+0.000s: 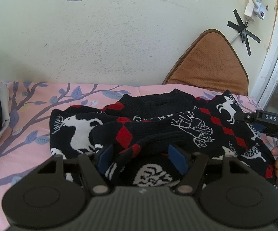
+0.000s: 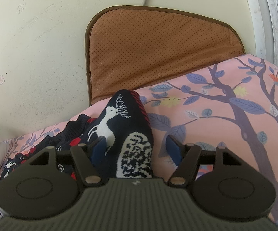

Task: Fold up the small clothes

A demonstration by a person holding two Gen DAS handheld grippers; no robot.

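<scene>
The knitted deer-pattern sweater point(image 1: 158, 127) lies rumpled on the pink bedsheet point(image 1: 33, 100) — thick, soft and floppy, best taken at its edges. The left tool point(image 1: 142, 157) stands part open astride a ribbed fold; the right tool point(image 2: 137, 150) gapes beside another fold — neither pinches cloth.

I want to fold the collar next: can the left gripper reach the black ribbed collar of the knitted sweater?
Probably yes: the left gripper faces the collar, with only low sweater folds between.

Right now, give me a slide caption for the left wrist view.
Left gripper open over a dark deer-patterned sweater lying on a pink tree-print bedsheet.
</scene>
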